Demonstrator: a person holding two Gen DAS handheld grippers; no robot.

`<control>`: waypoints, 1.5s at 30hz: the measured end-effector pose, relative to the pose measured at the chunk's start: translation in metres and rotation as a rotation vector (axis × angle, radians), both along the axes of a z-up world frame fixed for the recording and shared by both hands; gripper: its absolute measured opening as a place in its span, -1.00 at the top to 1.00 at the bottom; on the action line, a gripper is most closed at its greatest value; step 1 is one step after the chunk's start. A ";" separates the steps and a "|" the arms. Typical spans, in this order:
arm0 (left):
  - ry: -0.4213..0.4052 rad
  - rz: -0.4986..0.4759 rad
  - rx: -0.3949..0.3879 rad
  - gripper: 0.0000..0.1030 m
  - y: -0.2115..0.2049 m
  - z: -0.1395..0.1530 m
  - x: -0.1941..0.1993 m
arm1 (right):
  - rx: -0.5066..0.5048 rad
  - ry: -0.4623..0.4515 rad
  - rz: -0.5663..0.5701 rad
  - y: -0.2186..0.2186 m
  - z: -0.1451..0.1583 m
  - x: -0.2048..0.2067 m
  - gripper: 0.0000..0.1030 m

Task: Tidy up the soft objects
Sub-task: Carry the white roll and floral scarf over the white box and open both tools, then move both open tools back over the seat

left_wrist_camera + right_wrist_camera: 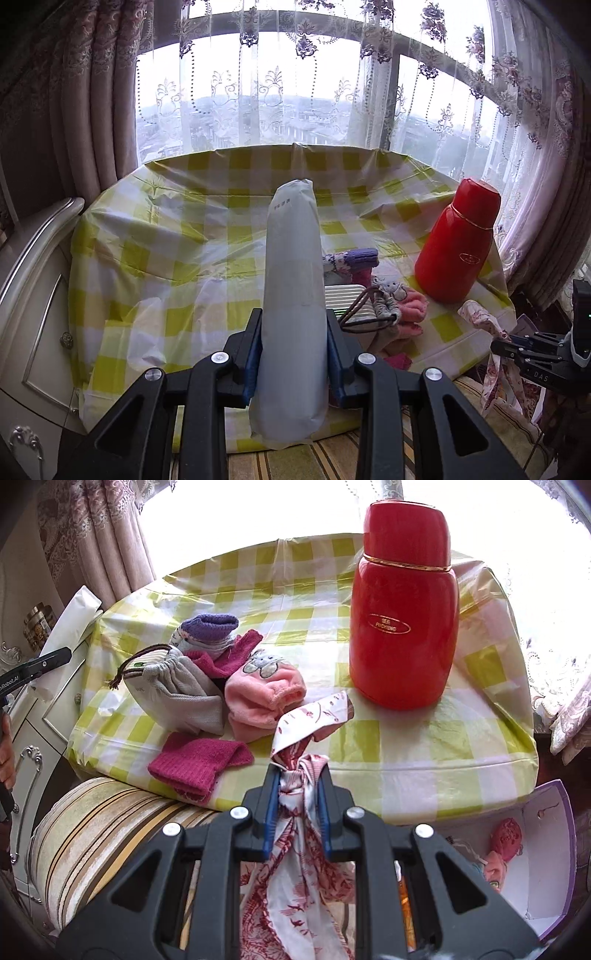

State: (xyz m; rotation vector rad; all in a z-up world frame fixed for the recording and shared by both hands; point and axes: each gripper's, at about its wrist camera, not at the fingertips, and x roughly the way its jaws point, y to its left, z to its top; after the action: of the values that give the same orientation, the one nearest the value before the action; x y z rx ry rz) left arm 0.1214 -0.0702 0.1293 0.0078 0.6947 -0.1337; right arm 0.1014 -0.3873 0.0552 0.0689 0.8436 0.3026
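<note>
My left gripper point(293, 321) is shut on a long pale grey soft pack point(291, 266), which stands upright between its blue pads above the near table edge. The same pack point(74, 620) shows at the left edge of the right wrist view. My right gripper point(299, 775) is shut on a bunched red-and-white patterned cloth point(314, 716); its tail hangs down below the fingers. On the yellow-checked table point(424, 746) lie a pink plush piece point(262, 690), a grey drawstring pouch point(177, 686), a magenta knit sock point(195, 764) and a purple sock point(210, 627).
A tall red flask point(402, 620) stands at the table's right, close behind the held cloth. A white box with a purple rim point(546, 849) sits below the table at the right, with pink toys inside. A striped cushion point(103, 823) lies in front; a white cabinet point(33, 295) stands left.
</note>
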 end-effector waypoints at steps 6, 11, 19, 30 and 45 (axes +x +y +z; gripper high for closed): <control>0.009 -0.133 0.000 0.39 -0.062 0.011 -0.005 | -0.019 -0.051 -0.073 -0.036 0.006 -0.014 0.56; 0.046 -0.239 -0.002 0.39 -0.113 0.007 -0.005 | -0.013 -0.057 -0.138 -0.068 -0.003 -0.023 0.56; 0.147 -0.410 -0.025 0.39 -0.197 -0.018 -0.011 | -0.023 -0.047 -0.237 -0.119 -0.016 -0.036 0.56; 0.273 -0.581 -0.083 0.38 -0.274 -0.050 -0.034 | -0.105 -0.040 -0.379 -0.176 -0.023 -0.058 0.57; 0.416 -0.735 -0.233 -0.15 -0.312 -0.089 -0.018 | -0.219 -0.026 -0.456 -0.205 -0.045 -0.073 -0.30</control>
State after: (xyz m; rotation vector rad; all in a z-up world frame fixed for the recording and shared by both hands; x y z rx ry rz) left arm 0.1037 -0.3818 0.0406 0.0123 1.0637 -0.9419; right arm 0.0283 -0.5924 0.0098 0.0507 0.8065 -0.2168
